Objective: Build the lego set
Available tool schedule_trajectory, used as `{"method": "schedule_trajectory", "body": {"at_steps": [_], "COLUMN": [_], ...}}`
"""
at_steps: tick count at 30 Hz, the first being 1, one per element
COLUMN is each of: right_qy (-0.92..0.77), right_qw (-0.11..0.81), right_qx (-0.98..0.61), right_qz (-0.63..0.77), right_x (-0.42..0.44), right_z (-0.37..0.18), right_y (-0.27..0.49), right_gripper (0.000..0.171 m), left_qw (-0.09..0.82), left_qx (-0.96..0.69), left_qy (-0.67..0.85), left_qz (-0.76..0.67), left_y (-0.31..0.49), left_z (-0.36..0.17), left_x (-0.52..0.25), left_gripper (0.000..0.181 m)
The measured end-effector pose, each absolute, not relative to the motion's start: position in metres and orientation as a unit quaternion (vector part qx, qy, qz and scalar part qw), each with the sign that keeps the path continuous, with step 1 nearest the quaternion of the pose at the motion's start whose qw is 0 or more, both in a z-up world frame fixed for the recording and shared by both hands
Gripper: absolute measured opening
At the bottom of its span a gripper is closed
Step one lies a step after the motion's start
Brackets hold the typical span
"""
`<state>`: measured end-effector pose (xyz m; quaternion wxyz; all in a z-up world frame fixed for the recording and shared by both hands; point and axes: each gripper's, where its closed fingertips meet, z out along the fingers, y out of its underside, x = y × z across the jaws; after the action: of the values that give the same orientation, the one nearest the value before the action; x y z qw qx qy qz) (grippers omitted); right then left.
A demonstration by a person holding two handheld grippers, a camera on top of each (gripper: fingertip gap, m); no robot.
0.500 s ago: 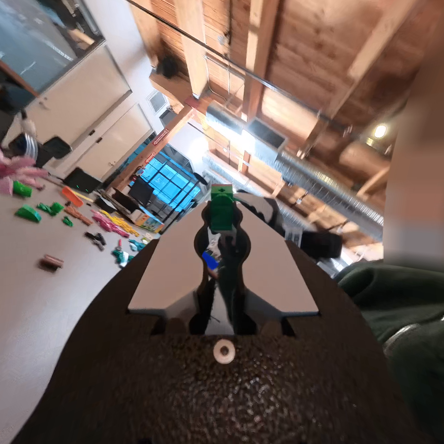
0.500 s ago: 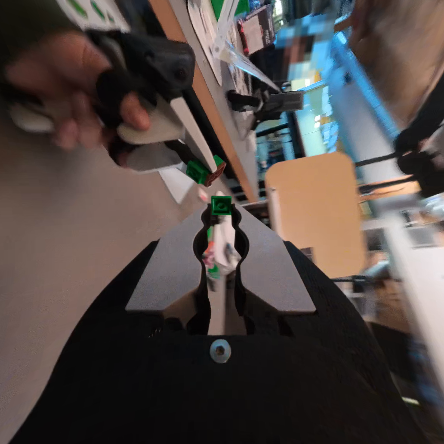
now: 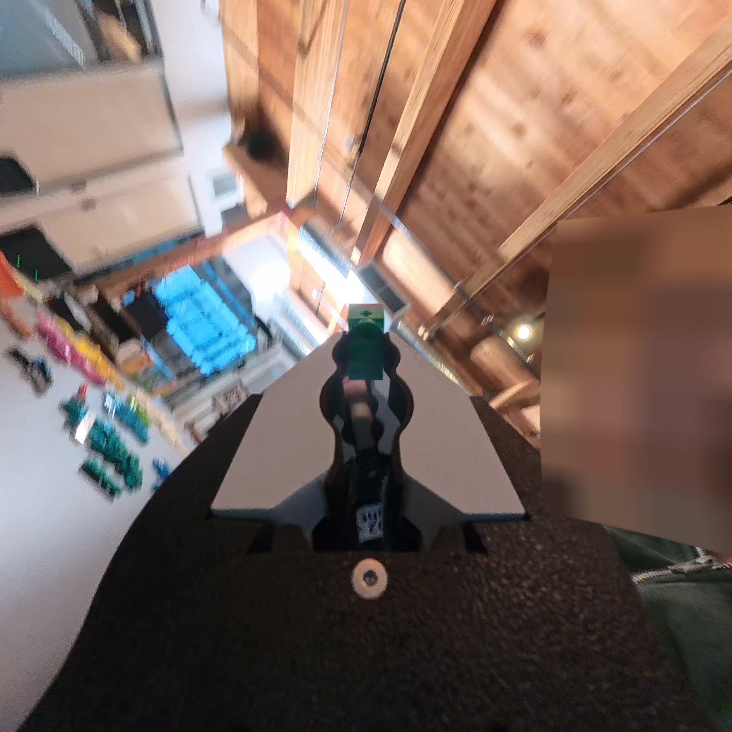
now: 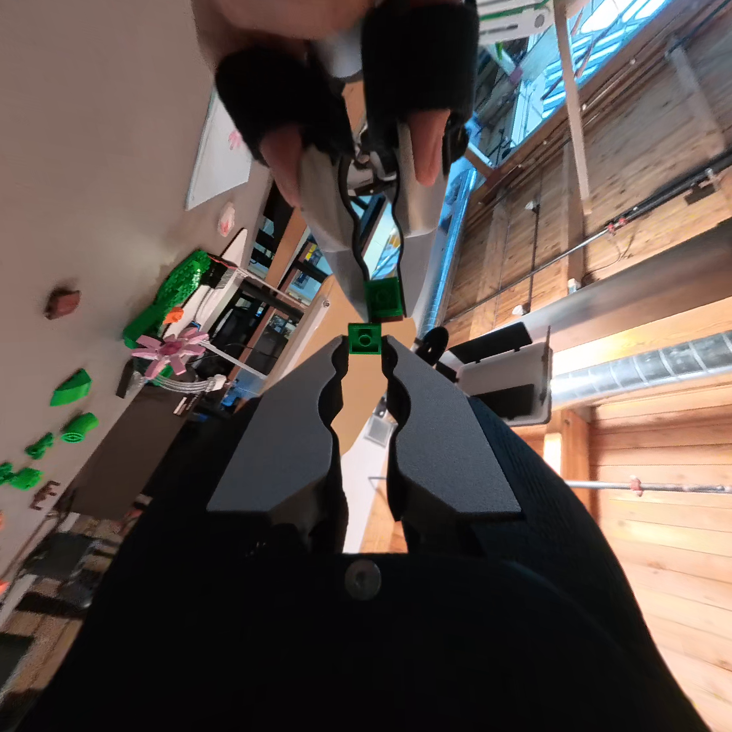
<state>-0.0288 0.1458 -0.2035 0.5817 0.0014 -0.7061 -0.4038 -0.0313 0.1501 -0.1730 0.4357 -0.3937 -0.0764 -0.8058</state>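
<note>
Two claws tip to tip, left claw (image 4: 383, 305) and right claw (image 4: 364, 344) each clamped on a green brick (image 4: 365, 338).

Materials check: plastic bricks, textured tool bodies, wood overhead.
Right tool (image 4: 365, 348): matt grey fingers (image 4: 285, 439), grainy black body, dull metal screw (image 4: 362, 580). Small green plate (image 4: 365, 338) is glossy smooth plastic, like the green brick (image 3: 365, 358) in the left tool (image 3: 365, 336). Surface (image 4: 87, 166) matt beige. Ceiling planks (image 3: 515, 130) raw knotty wood; duct (image 4: 633, 364) ribbed bare metal.
</note>
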Motion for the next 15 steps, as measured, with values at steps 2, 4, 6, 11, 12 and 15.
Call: {"method": "schedule_trajectory", "body": {"at_steps": [2,4,6,11,12,15], "right_qy": [-0.705,-0.707,-0.705,-0.703,-0.702,-0.705], "right_qw": [0.578,0.568,0.557,0.536,0.531,0.512], "right_qx": [0.024,0.047,0.068,0.119,0.129,0.154], "right_qz": [-0.411,-0.42,-0.432,-0.452,-0.457,-0.466], "right_x": [-0.03,-0.03,-0.03,-0.033,-0.035,-0.04], "right_z": [-0.197,-0.187,-0.175,-0.143,-0.136,-0.122], "right_y": [0.145,0.147,0.149,0.148,0.147,0.144], "right_gripper": [0.015,0.015,0.014,0.014,0.014,0.014], "left_qw": [0.449,0.463,0.479,0.517,0.517,0.506], "left_qx": [-0.378,-0.377,-0.346,-0.26,-0.244,-0.215], "left_qy": [-0.081,-0.069,-0.068,-0.079,-0.08,-0.077], "left_qz": [-0.806,-0.799,-0.804,-0.812,-0.816,-0.831], "left_y": [0.151,0.149,0.146,0.144,0.144,0.139], "left_z": [-0.168,-0.163,-0.153,-0.126,-0.121,-0.112], "left_x": [-0.033,-0.03,-0.034,-0.047,-0.047,-0.042], "left_gripper": [0.014,0.015,0.014,0.014,0.014,0.014]}}
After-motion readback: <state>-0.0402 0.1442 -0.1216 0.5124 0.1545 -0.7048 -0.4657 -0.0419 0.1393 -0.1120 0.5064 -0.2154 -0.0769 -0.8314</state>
